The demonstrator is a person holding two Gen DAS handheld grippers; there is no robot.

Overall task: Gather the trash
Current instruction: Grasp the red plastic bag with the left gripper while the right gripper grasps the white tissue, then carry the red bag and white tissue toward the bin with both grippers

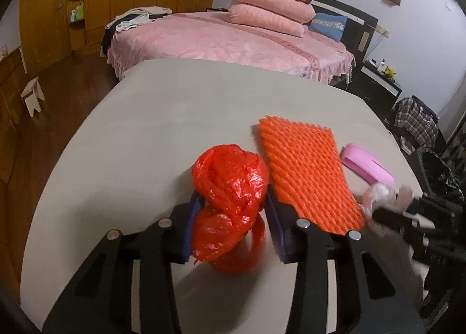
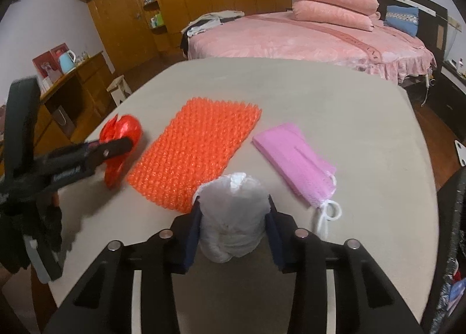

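Two flat pieces lie past my grippers: an orange foam net sleeve (image 2: 195,150) and a pink mesh pouch (image 2: 294,159). My left gripper (image 1: 233,217) clamps the crumpled red plastic bag (image 1: 230,185); my right gripper (image 2: 233,223) pinches the knotted white plastic bag (image 2: 233,214).

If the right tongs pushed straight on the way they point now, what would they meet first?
The right tongs already have the white plastic bag between their pads, so that comes first. Beyond it probably lies the orange foam net, though depth is unclear.

Black linkages (image 1: 139,249), blue-padded jaws, silver rivets (image 2: 301,232)
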